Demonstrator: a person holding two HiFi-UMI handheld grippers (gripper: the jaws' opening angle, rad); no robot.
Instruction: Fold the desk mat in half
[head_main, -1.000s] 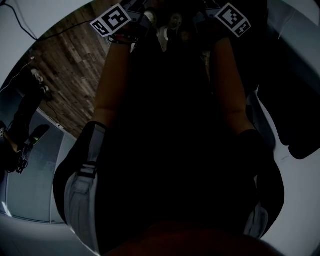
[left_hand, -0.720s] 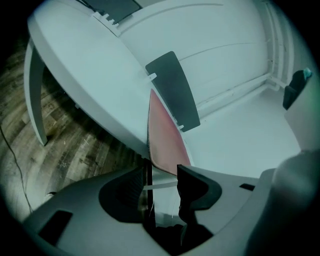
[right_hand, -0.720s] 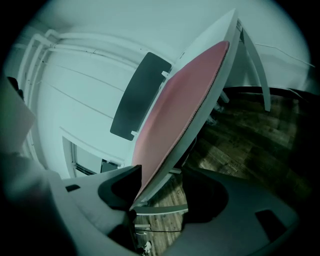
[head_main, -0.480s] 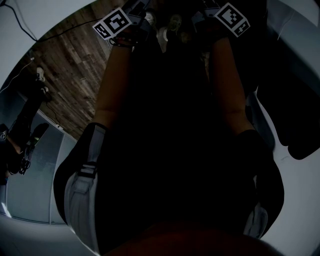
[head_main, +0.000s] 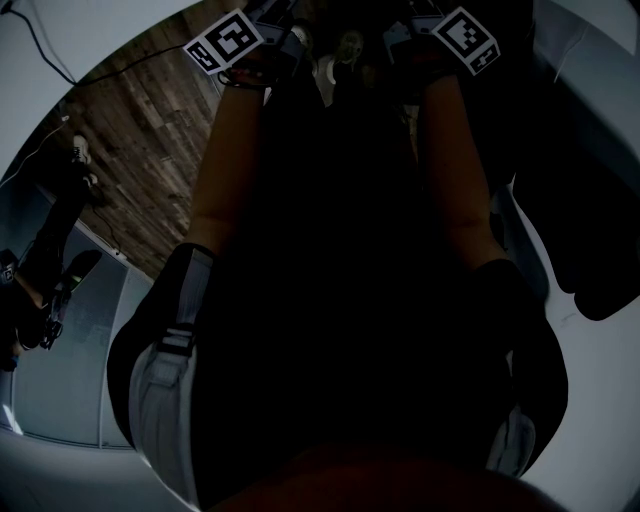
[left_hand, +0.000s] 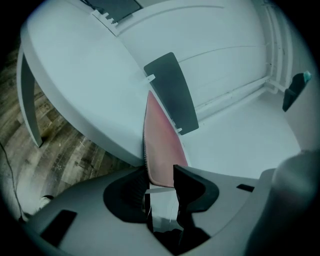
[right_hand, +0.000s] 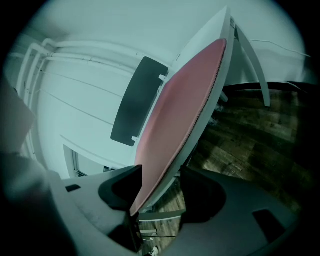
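Observation:
The pink desk mat (left_hand: 162, 145) lies along the edge of the white table (left_hand: 90, 75), with its stitched border facing the floor side. In the left gripper view its near corner sits between the jaws of my left gripper (left_hand: 161, 182), which have just been closing around it and still stand wide. In the right gripper view the mat (right_hand: 182, 105) and the table edge pass between the jaws of my right gripper (right_hand: 160, 187), with a gap on the floor side. The head view is dark. It shows both arms and the two marker cubes (head_main: 225, 40) (head_main: 465, 40), but the jaws are hidden.
A dark flat panel (left_hand: 172, 92) lies on the table just beyond the mat and also appears in the right gripper view (right_hand: 137, 100). Wooden floor (left_hand: 60, 155) lies below the table edge. A table leg (left_hand: 30, 100) stands at the left. A dark object (left_hand: 295, 90) is at the far right.

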